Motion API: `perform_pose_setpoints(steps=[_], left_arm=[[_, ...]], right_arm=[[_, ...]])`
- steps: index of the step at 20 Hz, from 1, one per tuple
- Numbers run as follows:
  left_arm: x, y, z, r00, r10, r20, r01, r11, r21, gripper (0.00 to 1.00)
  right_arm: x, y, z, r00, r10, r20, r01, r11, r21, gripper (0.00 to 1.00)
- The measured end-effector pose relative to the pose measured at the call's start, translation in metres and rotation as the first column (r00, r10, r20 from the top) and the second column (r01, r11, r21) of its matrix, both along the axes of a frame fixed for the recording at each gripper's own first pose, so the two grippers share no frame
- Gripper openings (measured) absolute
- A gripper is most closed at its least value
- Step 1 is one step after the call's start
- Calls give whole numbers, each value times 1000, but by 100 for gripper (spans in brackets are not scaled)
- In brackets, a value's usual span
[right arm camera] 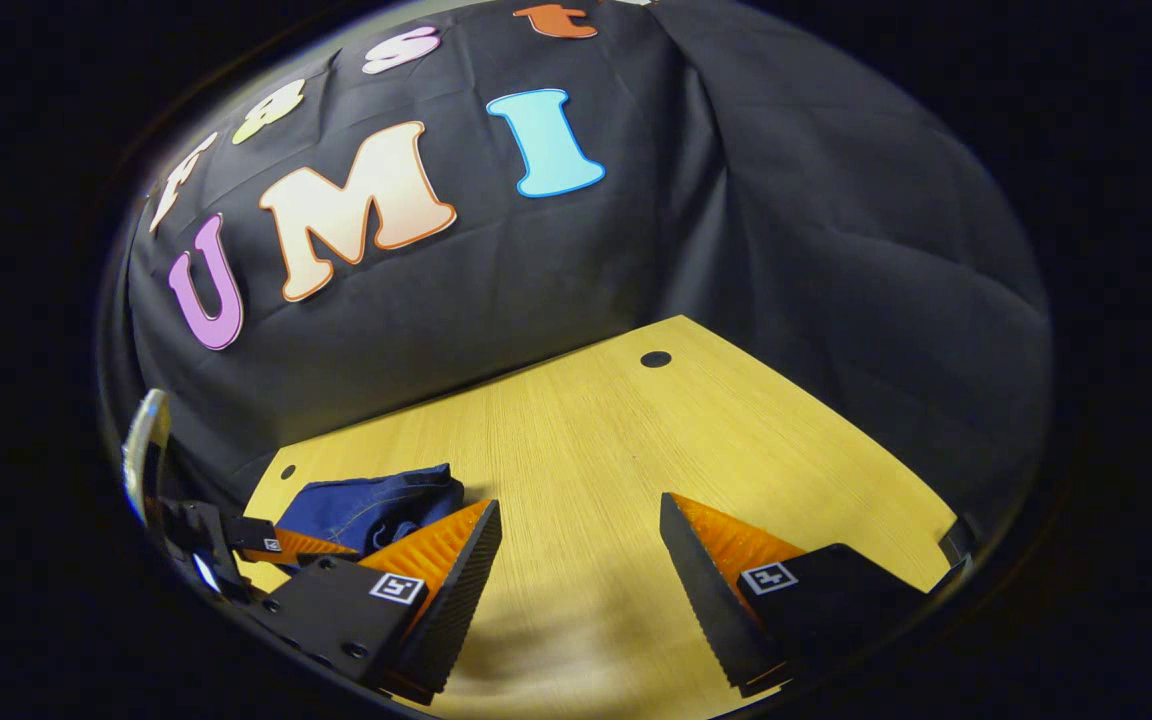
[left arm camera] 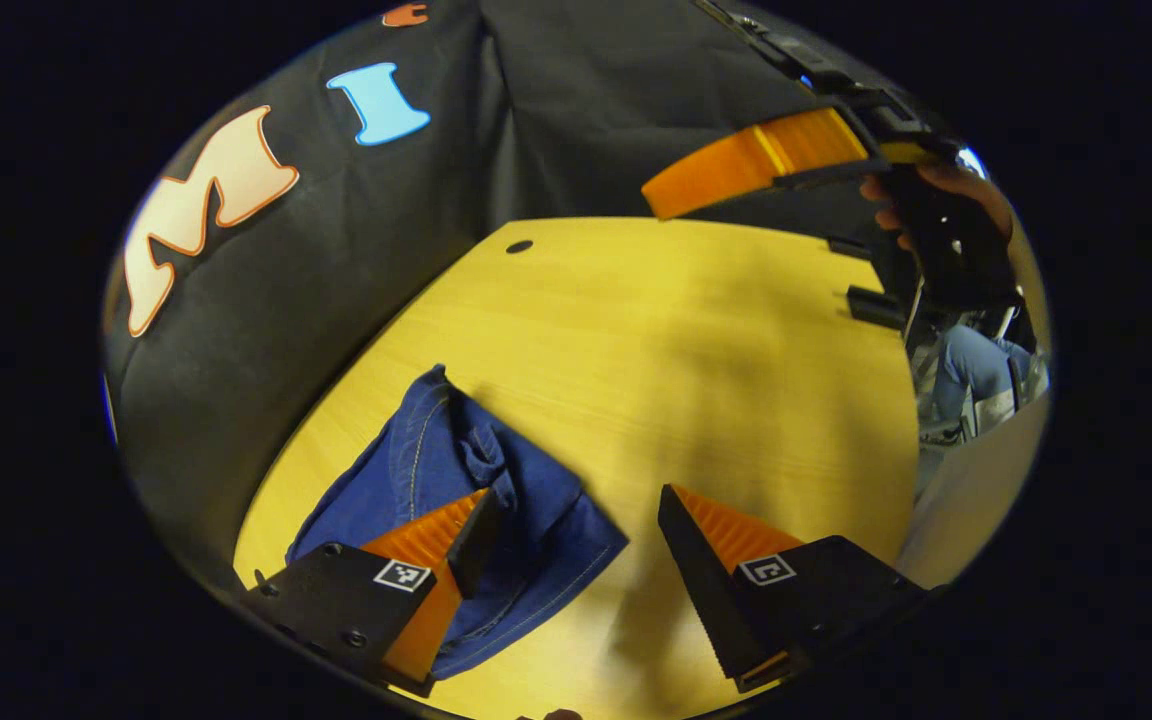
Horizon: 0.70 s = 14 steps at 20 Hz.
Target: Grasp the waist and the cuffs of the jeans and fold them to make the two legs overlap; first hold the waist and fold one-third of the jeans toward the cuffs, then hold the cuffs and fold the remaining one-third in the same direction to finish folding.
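Note:
The blue jeans [left arm camera: 496, 500] lie folded into a compact bundle on the yellow wooden table [left arm camera: 656, 340], near its left edge by the black cloth wall. My left gripper [left arm camera: 576, 495] hovers open above the bundle's right side, its left finger over the denim and its right finger over bare wood. Held by a hand [left arm camera: 941, 185], my right gripper shows one of its fingers [left arm camera: 756, 160] high at the far right. In the right gripper view the right gripper [right arm camera: 578, 502] is open over bare table [right arm camera: 636, 440]. The jeans [right arm camera: 376, 505] sit to its left, beside the left gripper's fingers [right arm camera: 301, 546].
A small round hole [left arm camera: 519, 246] marks the table's far corner, also seen as the hole [right arm camera: 655, 358] in the right gripper view. Black cloth walls close off the back and left. A person's legs [left arm camera: 976, 360] and a chair frame show beyond the table's right edge.

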State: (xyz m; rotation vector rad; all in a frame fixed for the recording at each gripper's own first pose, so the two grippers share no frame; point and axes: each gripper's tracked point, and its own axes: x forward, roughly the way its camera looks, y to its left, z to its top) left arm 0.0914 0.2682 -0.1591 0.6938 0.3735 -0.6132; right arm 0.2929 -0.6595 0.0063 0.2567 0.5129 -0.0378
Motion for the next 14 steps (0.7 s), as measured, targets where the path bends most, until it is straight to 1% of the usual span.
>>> perform_pose_setpoints(steps=[2,3,4,5,6,7,8,9,10,11,12,13,14], left_arm=[[-12,0,17,999,14,45,-12,999,-44,95],[-15,4,27,997,37,67,-32,997,-76,95],[-18,9,37,993,72,89,-61,991,-117,95],[-19,16,50,987,115,110,-95,980,-175,95],[-22,24,61,980,165,112,-134,962,-239,95],[-24,33,71,969,221,111,-179,935,-306,95],[-27,41,82,956,272,105,-216,902,-375,95],[-29,51,88,944,319,84,-252,860,-443,95],[-32,58,92,933,356,51,-283,815,-506,95],[-37,63,97,924,381,27,-301,770,-562,95],[-36,71,104,911,413,15,-321,731,-603,96],[-39,82,109,898,440,16,-333,703,-628,96],[-45,97,112,878,478,25,-351,679,-645,96]], right_arm=[[-4,2,8,1000,0,12,0,1000,5,94],[-5,5,13,1000,3,22,-3,1000,7,98],[-7,9,19,999,9,32,-9,1000,12,94],[-9,14,25,999,18,46,-18,1000,17,94],[-13,22,30,998,26,55,-28,999,24,94],[-15,29,38,997,33,73,-35,999,31,99],[-18,36,47,994,38,101,-42,998,38,98],[-20,47,54,991,50,122,-57,997,48,98],[-23,58,59,988,69,137,-77,995,59,94],[-27,69,62,985,90,147,-100,993,62,98],[-31,78,64,982,112,153,-122,991,56,98],[-35,86,64,979,132,155,-140,989,47,98],[-39,94,67,975,148,164,-157,987,43,98]])
